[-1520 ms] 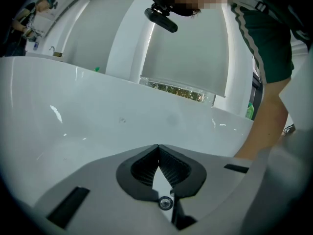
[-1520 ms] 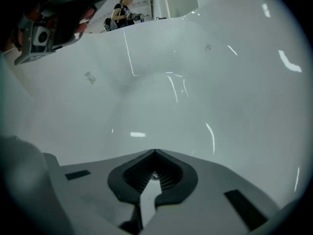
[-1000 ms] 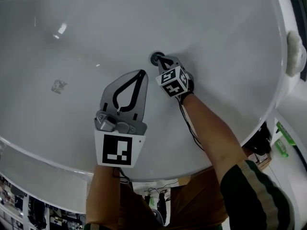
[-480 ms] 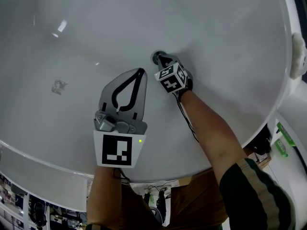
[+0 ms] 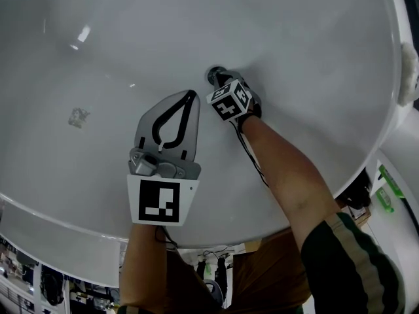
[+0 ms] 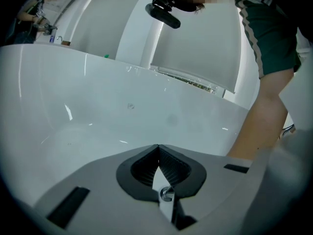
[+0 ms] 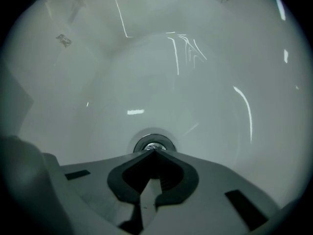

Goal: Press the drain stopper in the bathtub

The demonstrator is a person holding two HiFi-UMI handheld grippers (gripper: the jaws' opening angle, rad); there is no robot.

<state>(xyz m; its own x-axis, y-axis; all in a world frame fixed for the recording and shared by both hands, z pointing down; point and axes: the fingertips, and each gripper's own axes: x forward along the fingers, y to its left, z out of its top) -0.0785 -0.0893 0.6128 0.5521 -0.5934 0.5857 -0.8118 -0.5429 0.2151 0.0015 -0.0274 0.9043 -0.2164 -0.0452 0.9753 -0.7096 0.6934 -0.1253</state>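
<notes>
The round chrome drain stopper (image 7: 153,143) sits in the floor of the white bathtub (image 5: 294,38). In the head view only its edge (image 5: 213,75) shows above my right gripper (image 5: 219,78). That gripper is shut, empty, and its closed tips (image 7: 153,151) rest on or just over the stopper's near rim; I cannot tell if they touch. My left gripper (image 5: 192,94) is shut with nothing in it and hangs over the tub floor a short way left of the drain. In its own view its tips (image 6: 157,146) face the far tub wall.
A small grey mark (image 5: 78,116) lies on the tub floor at the left. The tub's rim (image 5: 366,156) curves round at the right and below. A white pad (image 5: 408,77) sits on the right rim. My right forearm (image 5: 288,175) reaches over the near rim.
My right gripper has edged up and a little left onto the drain stopper, covering more of it. The left gripper has hardly moved.
</notes>
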